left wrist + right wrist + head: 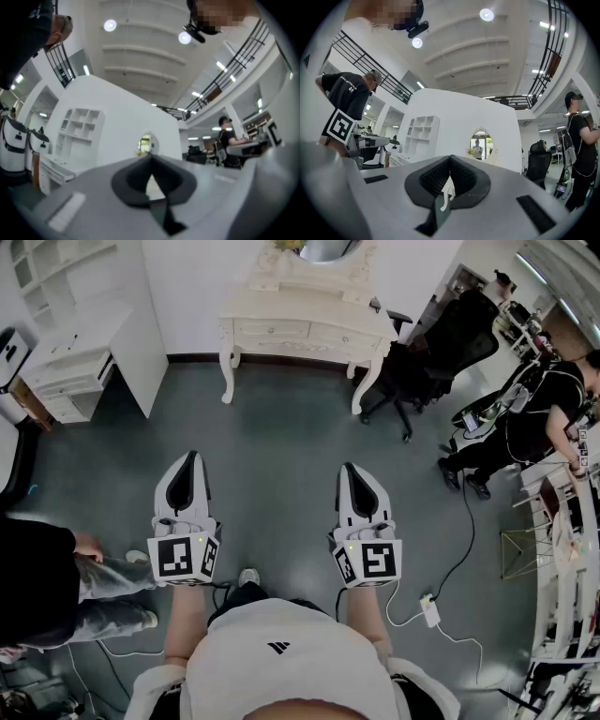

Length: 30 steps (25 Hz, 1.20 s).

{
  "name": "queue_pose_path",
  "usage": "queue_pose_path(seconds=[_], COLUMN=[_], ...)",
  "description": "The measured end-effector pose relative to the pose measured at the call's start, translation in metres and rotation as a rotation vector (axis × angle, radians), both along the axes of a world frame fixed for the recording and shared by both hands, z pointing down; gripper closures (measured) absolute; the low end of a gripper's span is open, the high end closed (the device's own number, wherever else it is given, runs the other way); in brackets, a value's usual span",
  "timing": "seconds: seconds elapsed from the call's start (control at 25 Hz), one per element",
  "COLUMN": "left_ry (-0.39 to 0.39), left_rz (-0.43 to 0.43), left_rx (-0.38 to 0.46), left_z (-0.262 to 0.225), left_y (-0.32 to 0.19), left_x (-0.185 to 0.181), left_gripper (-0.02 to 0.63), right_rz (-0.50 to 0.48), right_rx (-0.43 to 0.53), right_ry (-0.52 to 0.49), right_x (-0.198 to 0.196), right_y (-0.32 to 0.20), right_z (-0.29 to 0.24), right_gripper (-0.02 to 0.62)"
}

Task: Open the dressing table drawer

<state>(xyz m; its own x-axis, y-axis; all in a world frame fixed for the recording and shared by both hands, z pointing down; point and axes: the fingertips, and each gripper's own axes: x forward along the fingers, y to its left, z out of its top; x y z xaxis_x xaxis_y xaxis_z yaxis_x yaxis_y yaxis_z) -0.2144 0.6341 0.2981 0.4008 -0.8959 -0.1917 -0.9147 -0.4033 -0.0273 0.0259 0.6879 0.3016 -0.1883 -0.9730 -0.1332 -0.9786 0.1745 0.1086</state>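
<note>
At the far left, a white shelf unit (80, 367) is seen against the wall, and nearer, a person in a dark top and jeans (56, 582) is partly out of view. The left tongs (191, 457) are held out over the grey floor (272, 427), aimed towards the dressing table (305, 329). In the left gripper view their two jaws are pressed together at the tip, with nothing gripped between them. The dressing table is set against the far wall at the top centre, white and ornate, well apart from both tongs. Its left drawer (272, 330) and right drawer (342, 337) are seen side by side under the top, with both fronts seemingly flush with the frame. An oval mirror (481, 143) is made out above it in the right gripper view. The right tongs (350, 469) are held level with the left ones and likewise pointed at the table. Their jaws are also brought together, and no object is clamped in them. Beside them, a white power adapter (430, 610) with its cable is laid on the floor. A black office chair (441, 348) is placed just right of the table, and a person in black (530, 432) is seen at a surface at the far right.
</note>
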Motion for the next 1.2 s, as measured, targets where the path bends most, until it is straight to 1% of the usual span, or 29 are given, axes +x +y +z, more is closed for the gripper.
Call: queue_pose_path(seconds=[0.48, 0.64, 0.8, 0.88, 0.96, 1.08, 1.2], left_ry=[0.008, 0.001, -0.006, -0.019, -0.016, 0.006, 0.009], left_rz=[0.034, 0.04, 0.069, 0.081, 0.094, 0.112, 0.121], left_rx=[-0.003, 0.001, 0.012, 0.015, 0.01, -0.008, -0.026], left_z=[0.001, 0.001, 0.002, 0.004, 0.006, 0.008, 0.013], left_y=[-0.03, -0.043, -0.055, -0.059, -0.065, -0.074, -0.083], left_x=[-0.018, -0.03, -0.039, -0.042, -0.042, -0.038, -0.033], left_gripper=[0.597, 0.597, 0.595, 0.592, 0.59, 0.523, 0.478], right_rz=[0.004, -0.012, -0.021, -0.018, -0.017, -0.008, 0.003], right_rx=[-0.007, 0.006, 0.017, 0.021, 0.024, 0.013, 0.002], right_ry=[0.007, 0.009, 0.002, -0.003, -0.002, -0.002, -0.009], right_x=[-0.027, -0.044, -0.06, -0.065, -0.068, -0.065, -0.06], right_y=[-0.029, -0.041, -0.052, -0.054, -0.056, -0.06, -0.064], right_z=[0.003, 0.002, 0.002, 0.003, 0.003, 0.007, 0.011], right_gripper=[0.595, 0.597, 0.597, 0.598, 0.597, 0.597, 0.597])
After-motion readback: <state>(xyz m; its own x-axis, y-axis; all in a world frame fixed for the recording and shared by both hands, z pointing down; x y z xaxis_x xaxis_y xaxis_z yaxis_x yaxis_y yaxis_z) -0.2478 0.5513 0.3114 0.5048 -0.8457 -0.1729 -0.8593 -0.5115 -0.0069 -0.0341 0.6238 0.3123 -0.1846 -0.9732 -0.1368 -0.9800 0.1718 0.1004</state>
